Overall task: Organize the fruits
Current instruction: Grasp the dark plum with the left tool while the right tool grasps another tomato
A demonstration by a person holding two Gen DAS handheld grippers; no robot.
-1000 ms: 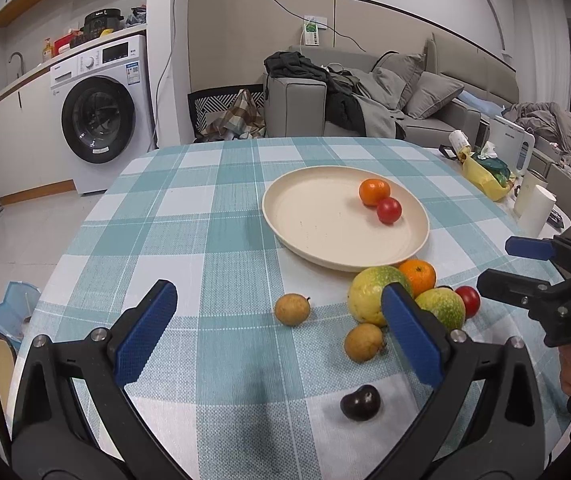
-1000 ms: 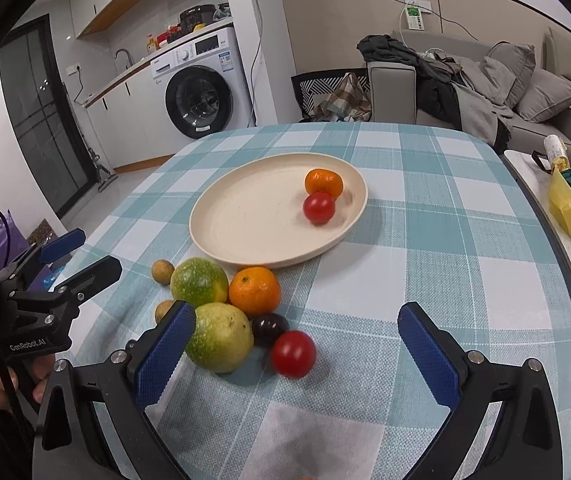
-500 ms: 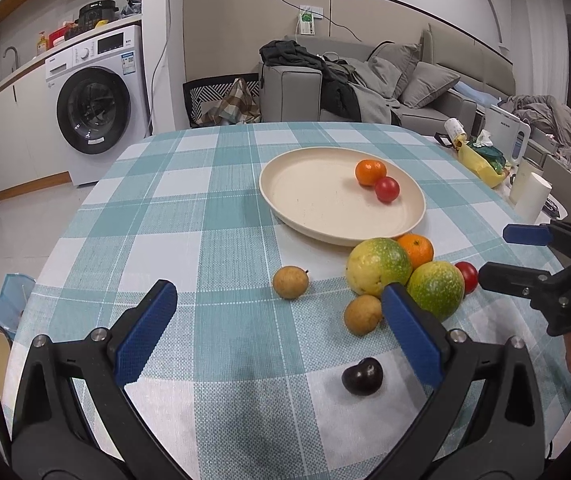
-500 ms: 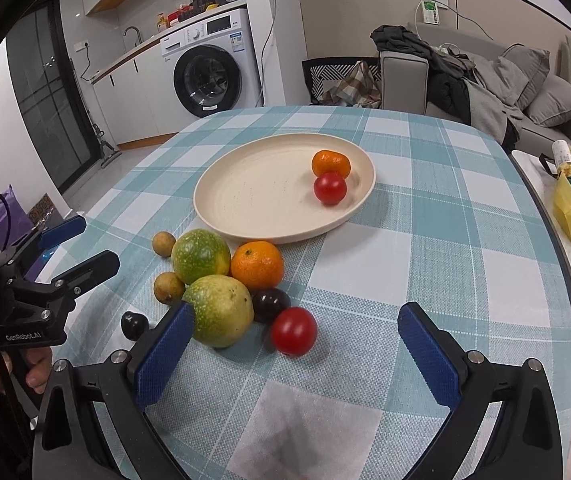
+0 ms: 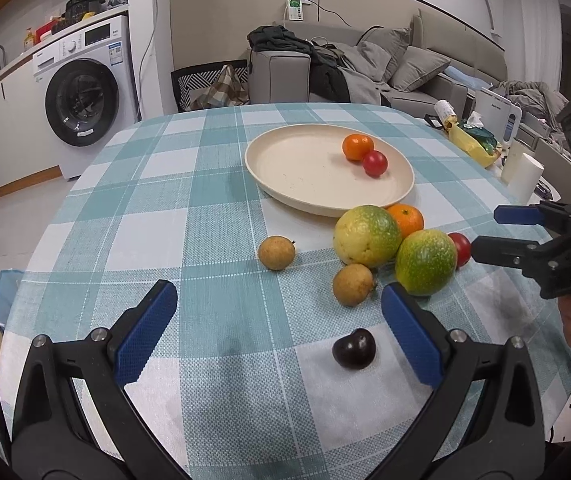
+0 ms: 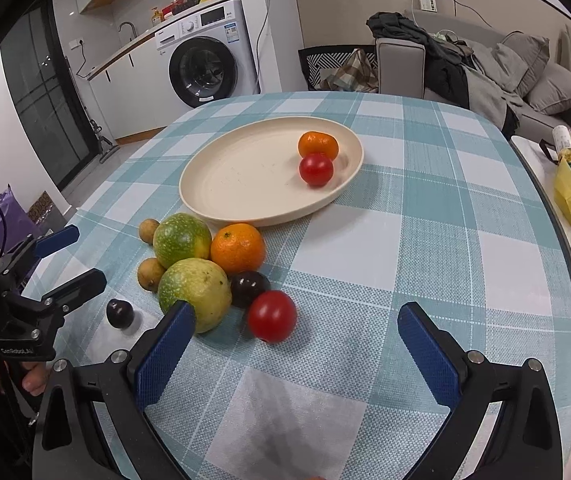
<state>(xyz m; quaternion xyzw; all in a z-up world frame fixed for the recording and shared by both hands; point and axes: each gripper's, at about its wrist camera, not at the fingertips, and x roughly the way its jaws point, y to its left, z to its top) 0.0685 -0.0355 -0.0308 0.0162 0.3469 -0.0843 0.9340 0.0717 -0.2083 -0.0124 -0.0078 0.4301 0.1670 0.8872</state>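
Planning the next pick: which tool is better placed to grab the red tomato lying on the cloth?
Probably the right tool: it is open, with the red tomato just ahead between its fingers. From the left tool, that tomato sits mostly hidden behind the green fruit.

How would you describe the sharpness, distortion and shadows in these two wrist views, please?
Left wrist view: sharp, fisheye-bent checked tablecloth, dark vignetted corners, soft shadow beneath the dark plum. Right wrist view: equally sharp, curved walls, soft shadow beside the red tomato.

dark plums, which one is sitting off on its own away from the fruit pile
The dark plum nearest the left gripper: bare cloth surrounds it. The other dark plum is wedged in the pile between the orange and the red tomato.
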